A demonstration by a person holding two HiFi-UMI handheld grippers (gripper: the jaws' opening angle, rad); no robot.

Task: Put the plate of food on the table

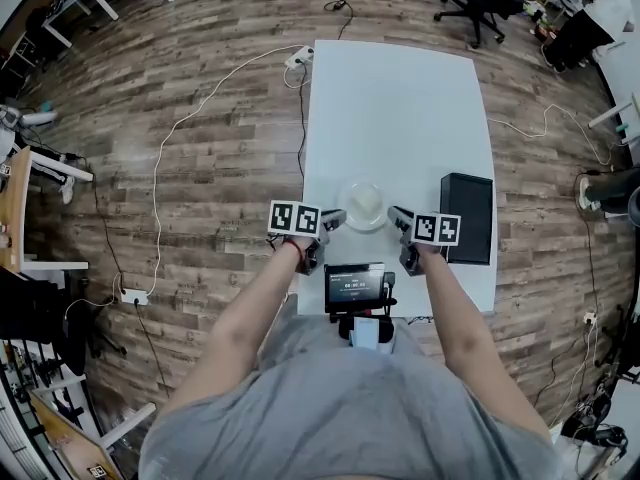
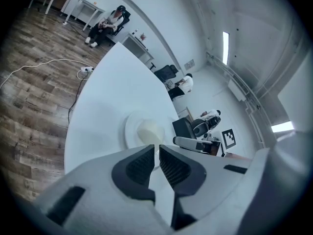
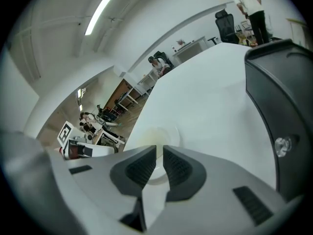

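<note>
Near the front of a long white rectangular counter sits a round white plate carrying a pale, cream-coloured mound of food. The plate rests flat on the counter, roughly midway across its width.

A person in a grey shirt reaches both bare forearms forward, holding a grey two-fingered gripper in each hand. The left gripper points at the plate's left edge and the right gripper at its right edge, so the plate lies between the two tips. Whether either tip touches the rim cannot be told.

Seen along the left gripper, its dark ribbed fingers are pressed almost together, with only a thin slit between them and nothing caught there. The plate and food lie just beyond the tips. The right gripper looks the same, its fingers drawn nearly closed on nothing, the plate just past them.

A black rectangular box stands on the counter to the plate's right, behind the right gripper. A small dark device with a lit screen is fixed at the counter's near edge. Brown wood-plank floor surrounds the counter, with a white cable and power strip near its far left corner
</note>
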